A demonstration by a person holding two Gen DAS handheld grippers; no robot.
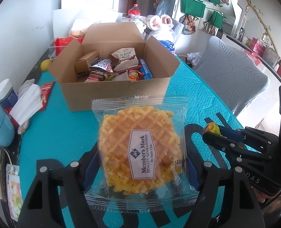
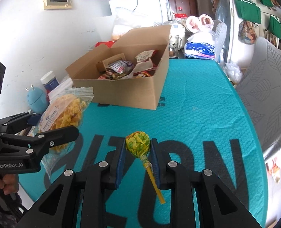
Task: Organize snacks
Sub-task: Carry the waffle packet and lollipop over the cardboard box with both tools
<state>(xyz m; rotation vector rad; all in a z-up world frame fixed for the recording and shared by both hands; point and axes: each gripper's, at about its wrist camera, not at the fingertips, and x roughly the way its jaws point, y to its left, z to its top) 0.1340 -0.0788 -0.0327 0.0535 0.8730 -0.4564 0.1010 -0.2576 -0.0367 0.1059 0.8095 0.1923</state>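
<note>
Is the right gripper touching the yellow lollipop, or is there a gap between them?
Touching. In the right wrist view the right gripper has both blue pads pressed against the wrapped head of the yellow lollipop, which hangs above the teal table mat.

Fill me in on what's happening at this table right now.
A person is sorting snacks with a handheld gripper in each hand. The left gripper is clamped on a clear-wrapped Member's Mark waffle crisp, and the right gripper is shut on a yellow lollipop, stick hanging down. Both are held above the teal tablecloth, short of the open cardboard box, which already holds several wrapped snacks.
</note>
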